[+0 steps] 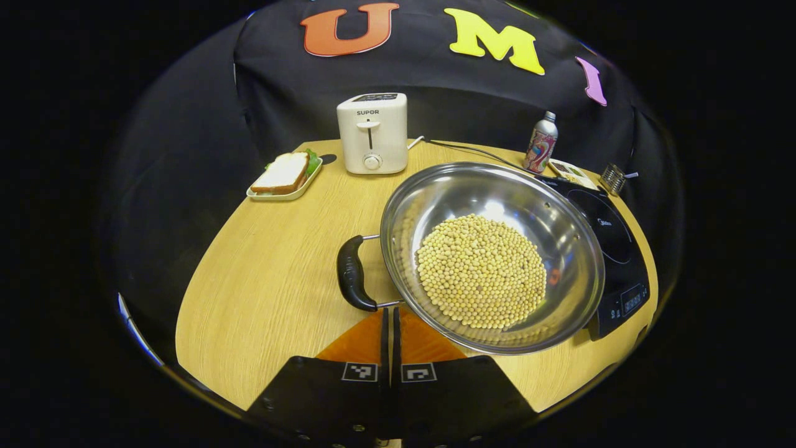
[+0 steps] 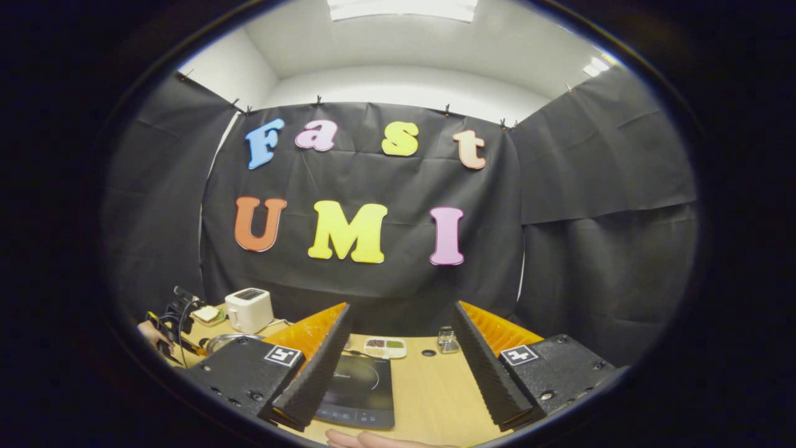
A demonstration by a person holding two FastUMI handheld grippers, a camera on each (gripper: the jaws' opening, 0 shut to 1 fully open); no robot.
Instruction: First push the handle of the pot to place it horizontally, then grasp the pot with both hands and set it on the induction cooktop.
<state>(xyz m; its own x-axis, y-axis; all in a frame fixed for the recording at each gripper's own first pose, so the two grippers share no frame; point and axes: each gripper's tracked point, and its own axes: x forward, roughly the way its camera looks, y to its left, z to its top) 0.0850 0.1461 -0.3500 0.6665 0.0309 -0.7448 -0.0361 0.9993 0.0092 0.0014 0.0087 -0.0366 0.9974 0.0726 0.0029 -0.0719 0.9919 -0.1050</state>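
Pot (image 1: 491, 255) of beans sits on worktop (image 1: 267, 292), overlapping cooktop (image 1: 612, 249), not on it. Left claw (image 1: 391, 320) closed, empty, beside handle (image 1: 352, 274). Right claw (image 2: 398, 348) wide, empty. Lift pending.

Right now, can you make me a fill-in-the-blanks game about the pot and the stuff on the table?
1. The pot is full of ____.
2. The left gripper has its fingers ____, near the pot's handle.
3. The right gripper has its fingers ____, above the cooktop.
4. The sandwich lies beside the ____.

Missing words: beans; shut; open; toaster
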